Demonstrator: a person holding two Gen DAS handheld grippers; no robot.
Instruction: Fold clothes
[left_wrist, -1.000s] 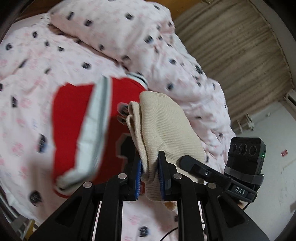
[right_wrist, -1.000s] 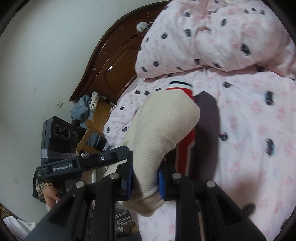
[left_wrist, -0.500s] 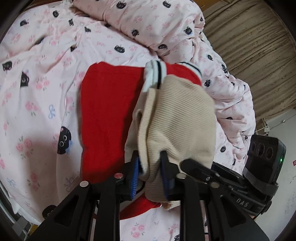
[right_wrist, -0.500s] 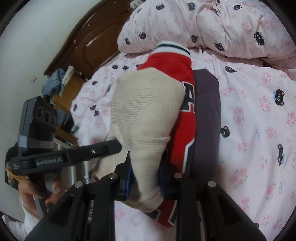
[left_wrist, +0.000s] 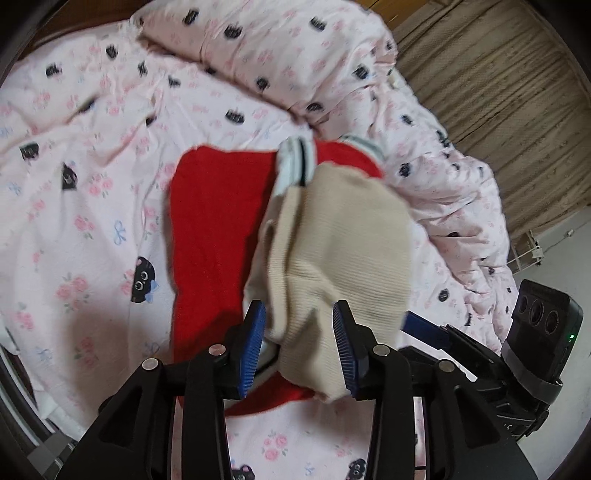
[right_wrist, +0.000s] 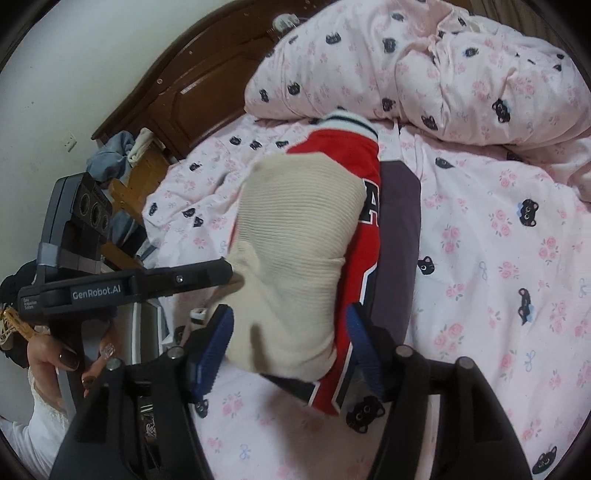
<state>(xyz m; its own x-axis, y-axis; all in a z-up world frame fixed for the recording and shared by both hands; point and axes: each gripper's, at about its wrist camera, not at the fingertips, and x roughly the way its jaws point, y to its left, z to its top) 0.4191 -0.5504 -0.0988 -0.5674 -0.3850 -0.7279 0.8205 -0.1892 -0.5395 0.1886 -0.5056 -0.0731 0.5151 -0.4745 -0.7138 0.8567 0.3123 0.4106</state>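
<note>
A folded beige ribbed garment (left_wrist: 340, 251) lies on top of a folded red garment (left_wrist: 210, 229) with white striped cuffs, on the pink cat-print bed. My left gripper (left_wrist: 299, 343) is open, its blue pads either side of the beige cloth's near end. In the right wrist view the beige garment (right_wrist: 295, 243) rests on the red garment (right_wrist: 364, 258), which lies on a dark grey garment (right_wrist: 399, 229). My right gripper (right_wrist: 291, 347) is open around the near edge of the stack. The other gripper (right_wrist: 122, 288) shows at the left.
A bunched pink duvet (right_wrist: 443, 62) lies behind the stack. The brown wooden headboard (right_wrist: 199, 88) and a wooden stand with blue clothes (right_wrist: 122, 158) are at the left. A tan curtain (left_wrist: 498, 81) hangs beyond the bed. Pink sheet (right_wrist: 498, 277) stretches to the right.
Both grippers carried the beige garment down onto the red one, then opened; the cloth now lies loose between the pads.
</note>
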